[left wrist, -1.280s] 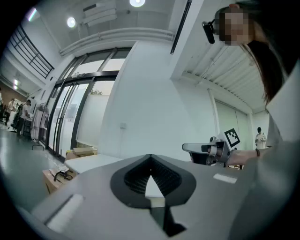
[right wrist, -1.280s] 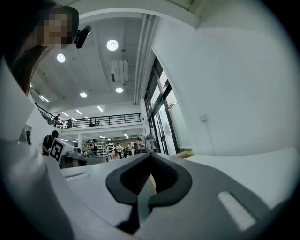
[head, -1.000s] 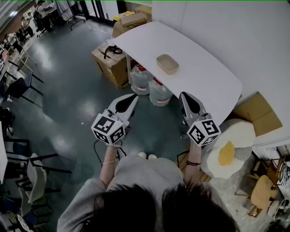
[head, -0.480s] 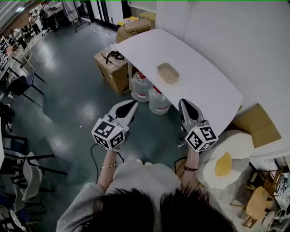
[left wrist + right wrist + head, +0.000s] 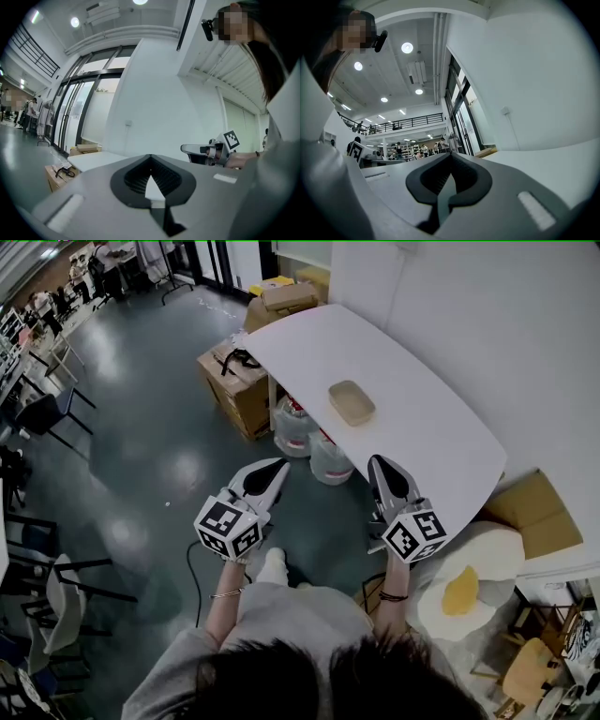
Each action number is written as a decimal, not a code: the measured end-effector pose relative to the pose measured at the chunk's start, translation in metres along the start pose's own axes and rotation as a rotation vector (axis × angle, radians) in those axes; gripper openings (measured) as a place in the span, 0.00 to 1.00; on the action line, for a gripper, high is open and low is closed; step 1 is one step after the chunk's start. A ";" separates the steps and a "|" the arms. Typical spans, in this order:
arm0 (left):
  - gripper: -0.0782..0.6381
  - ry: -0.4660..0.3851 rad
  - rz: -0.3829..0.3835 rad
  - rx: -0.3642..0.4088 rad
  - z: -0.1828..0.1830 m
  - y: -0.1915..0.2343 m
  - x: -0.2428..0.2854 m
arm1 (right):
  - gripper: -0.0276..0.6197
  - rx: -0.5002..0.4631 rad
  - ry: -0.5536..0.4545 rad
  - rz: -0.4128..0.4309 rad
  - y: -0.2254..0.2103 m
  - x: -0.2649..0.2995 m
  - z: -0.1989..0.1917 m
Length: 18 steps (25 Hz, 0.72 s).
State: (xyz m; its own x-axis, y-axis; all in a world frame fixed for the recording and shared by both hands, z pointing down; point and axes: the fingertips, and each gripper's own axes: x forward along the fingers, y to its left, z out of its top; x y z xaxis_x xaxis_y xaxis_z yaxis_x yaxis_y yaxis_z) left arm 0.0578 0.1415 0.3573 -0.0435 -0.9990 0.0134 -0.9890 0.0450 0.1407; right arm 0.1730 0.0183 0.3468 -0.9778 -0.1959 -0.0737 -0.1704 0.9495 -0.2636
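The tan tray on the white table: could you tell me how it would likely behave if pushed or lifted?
The tan tray looks shallow and flat-bottomed, so it would probably slide, not tip or roll. It seems empty, so likely light; the smooth white table may let it skid.

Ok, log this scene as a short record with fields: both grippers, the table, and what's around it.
left gripper: shut, empty, in the air short of the table
right gripper: shut, empty, near the table's edge
on table: one tan tray
under table: water jugs
floor: cardboard box
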 end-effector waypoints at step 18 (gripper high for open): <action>0.10 0.056 -0.142 -0.031 -0.005 0.093 0.068 | 0.06 0.021 -0.007 -0.170 -0.039 0.084 -0.015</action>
State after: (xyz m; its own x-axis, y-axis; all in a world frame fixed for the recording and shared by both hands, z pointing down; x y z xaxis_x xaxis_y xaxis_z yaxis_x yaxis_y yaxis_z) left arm -0.0361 0.0777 0.3757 0.1055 -0.9934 0.0459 -0.9798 -0.0959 0.1754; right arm 0.0958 -0.0314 0.3655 -0.9343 -0.3549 -0.0334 -0.3304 0.8973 -0.2927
